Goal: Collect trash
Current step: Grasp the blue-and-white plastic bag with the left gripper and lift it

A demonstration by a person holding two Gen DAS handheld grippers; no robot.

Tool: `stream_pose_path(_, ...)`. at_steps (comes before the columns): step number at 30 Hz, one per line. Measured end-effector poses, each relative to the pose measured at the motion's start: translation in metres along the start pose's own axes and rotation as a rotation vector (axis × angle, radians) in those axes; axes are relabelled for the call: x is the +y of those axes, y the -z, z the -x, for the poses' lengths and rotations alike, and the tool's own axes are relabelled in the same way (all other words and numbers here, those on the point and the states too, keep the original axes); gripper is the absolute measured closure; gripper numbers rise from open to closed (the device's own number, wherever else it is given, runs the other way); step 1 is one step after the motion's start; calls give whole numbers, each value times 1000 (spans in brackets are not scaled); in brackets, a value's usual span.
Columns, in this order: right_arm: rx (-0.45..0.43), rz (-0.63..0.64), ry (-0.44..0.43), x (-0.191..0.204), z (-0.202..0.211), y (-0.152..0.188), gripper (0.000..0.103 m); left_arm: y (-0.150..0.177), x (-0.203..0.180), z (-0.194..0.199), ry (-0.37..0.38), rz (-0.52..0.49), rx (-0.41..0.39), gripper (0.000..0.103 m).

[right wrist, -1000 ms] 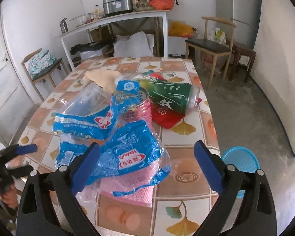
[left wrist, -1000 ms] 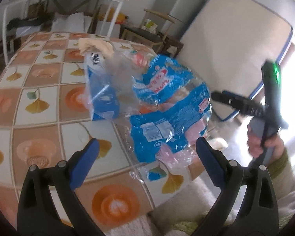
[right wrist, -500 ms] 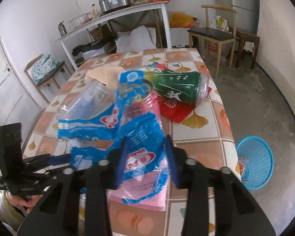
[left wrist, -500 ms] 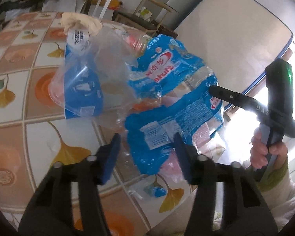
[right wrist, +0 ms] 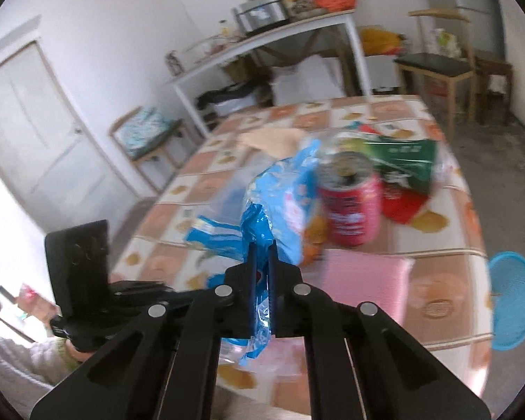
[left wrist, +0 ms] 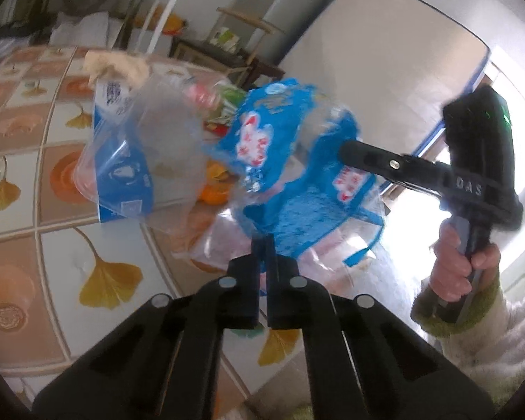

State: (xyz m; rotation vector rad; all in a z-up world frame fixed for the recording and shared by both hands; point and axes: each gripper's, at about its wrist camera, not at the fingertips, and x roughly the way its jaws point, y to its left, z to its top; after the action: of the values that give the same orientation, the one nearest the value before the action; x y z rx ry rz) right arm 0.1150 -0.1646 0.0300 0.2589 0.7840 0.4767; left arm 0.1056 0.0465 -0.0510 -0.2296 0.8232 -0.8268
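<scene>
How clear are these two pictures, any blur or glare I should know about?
Left wrist view: the blue plastic wrapper is motion-smeared, and the doorway at right is blown out white. Right wrist view: the red can and tiled table are blurred; the right hand-held gripper stays sharp. Both show fisheye bending.

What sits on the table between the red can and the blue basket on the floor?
In the right wrist view, only bare tablecloth separates the red can from the blue basket; the green pack lies behind that stretch.

Home: tiled table (right wrist: 437,245), chair (right wrist: 437,66), door (right wrist: 35,133).
</scene>
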Motion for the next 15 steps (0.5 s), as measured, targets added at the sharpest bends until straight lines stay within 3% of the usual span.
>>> stream_pose_path(7,63,-7,-214,26,-14,8,98,16,-10,60,55,9,-40,103)
stream_pose_path(11,171,-55,-302,33,-45,24,98,29,-9,94,46,39,-69,103)
stream_pose_path(15,303,-91,-320,39,-83,45,98,38,-1,110,8,79,-108,103)
